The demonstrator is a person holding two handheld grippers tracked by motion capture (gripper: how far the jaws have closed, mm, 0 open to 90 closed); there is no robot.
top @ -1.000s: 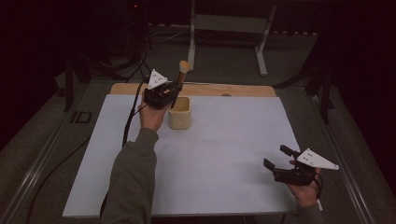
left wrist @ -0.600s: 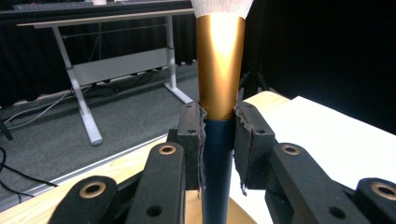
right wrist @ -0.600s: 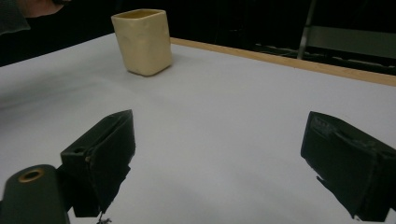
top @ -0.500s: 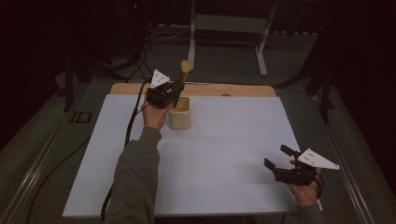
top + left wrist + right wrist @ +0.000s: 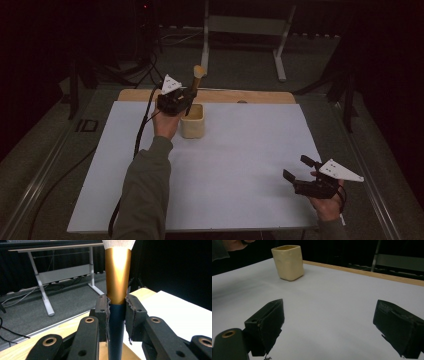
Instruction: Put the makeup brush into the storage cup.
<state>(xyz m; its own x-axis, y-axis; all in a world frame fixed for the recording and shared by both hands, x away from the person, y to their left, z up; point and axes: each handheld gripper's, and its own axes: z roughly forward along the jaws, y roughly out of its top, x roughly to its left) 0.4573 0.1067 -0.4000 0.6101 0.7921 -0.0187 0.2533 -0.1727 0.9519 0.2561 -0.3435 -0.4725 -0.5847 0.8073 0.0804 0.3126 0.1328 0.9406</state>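
1. The left gripper (image 5: pixel 186 98) is clamped on a makeup brush with a dark blue handle, gold metal collar and pale bristle head (image 5: pixel 194 85), held at the far left of the white sheet covering the table (image 5: pixel 240 160).
2. In the left gripper view the pads (image 5: pixel 131 312) press on the brush (image 5: pixel 117 290) from both sides, right where the gold collar meets the blue handle.
3. The brush stands nearly upright, bristles up; its lower end reaches down at the rim of a cream, square-sided ceramic cup (image 5: pixel 192 121). Whether the tip is inside the cup I cannot tell.
4. The cup stands upright on the sheet, just right of the left hand (image 5: pixel 165 122).
5. The right gripper (image 5: pixel 296 168) is at the near right corner of the sheet, well apart from the cup (image 5: pixel 287 262), its jaws spread wide with nothing between them.
6. A light wooden strip (image 5: pixel 260 96) runs along the far edge of the table.
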